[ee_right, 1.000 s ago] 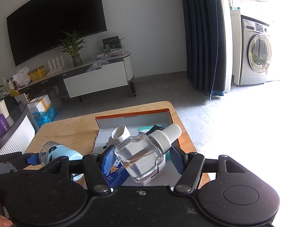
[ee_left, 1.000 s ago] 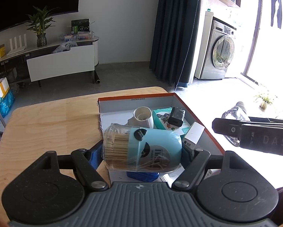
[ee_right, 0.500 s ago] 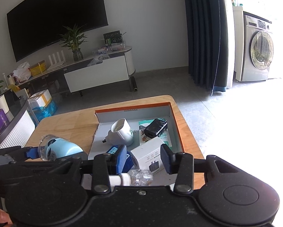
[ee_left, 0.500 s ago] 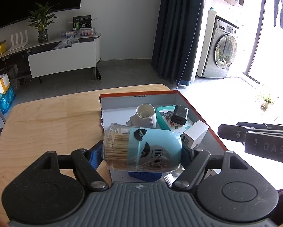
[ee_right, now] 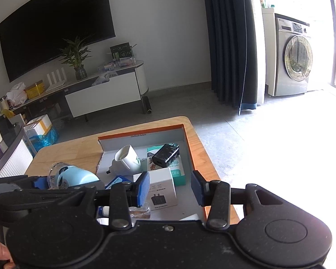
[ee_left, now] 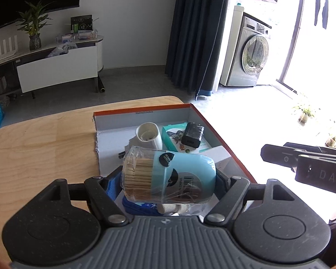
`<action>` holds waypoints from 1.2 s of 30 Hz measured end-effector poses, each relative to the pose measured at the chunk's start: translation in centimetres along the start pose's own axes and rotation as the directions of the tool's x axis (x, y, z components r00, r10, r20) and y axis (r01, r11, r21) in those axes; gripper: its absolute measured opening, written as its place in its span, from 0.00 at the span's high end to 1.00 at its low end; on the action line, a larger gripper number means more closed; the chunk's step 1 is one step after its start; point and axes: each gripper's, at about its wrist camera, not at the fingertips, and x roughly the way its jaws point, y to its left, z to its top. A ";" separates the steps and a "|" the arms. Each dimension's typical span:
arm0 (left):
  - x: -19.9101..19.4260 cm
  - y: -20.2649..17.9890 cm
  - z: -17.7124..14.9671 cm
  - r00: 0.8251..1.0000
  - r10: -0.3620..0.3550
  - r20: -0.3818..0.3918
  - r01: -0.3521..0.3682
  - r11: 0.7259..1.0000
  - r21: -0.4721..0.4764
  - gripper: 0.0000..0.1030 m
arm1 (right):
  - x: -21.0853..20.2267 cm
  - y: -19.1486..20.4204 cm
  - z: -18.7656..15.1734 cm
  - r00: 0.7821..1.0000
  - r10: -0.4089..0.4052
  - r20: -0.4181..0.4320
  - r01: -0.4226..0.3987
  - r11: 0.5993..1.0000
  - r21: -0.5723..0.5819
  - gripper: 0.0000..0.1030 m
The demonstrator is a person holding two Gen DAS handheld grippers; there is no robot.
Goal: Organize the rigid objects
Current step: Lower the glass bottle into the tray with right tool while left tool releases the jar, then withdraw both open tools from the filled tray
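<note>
While your left claw [ee_left: 168, 179] clamps the pale-blue toothpick jar [ee_left: 169, 177] above the orange-rimmed cardboard box [ee_left: 221, 134], your right claw [ee_right: 170, 189] gapes empty; releasing risks rolling onto the white cup [ee_left: 148, 134] ahead.

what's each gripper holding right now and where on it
The left gripper is shut on the toothpick jar, lying sideways, pads pressing its clear lid end and its blue base end. The right gripper is open and holds nothing.
</note>
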 end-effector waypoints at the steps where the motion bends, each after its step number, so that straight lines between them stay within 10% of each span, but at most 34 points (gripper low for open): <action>1: 0.2 -0.4 0.0 1.000 -0.010 -0.005 0.010 1.000 0.007 0.24 | -0.2 -0.2 0.0 1.000 -0.005 0.005 0.005 1.000 0.006 0.49; 13: 0.0 -1.3 -0.3 1.000 -0.024 -0.003 0.024 1.000 0.004 0.14 | -1.5 -1.6 0.1 0.999 -0.024 0.041 0.023 0.999 0.037 0.41; 36: -5.2 -1.0 -4.2 0.969 0.244 -0.048 -0.248 0.965 -0.091 0.00 | -4.5 0.0 -2.8 0.999 0.038 0.016 -0.037 0.998 -0.048 0.25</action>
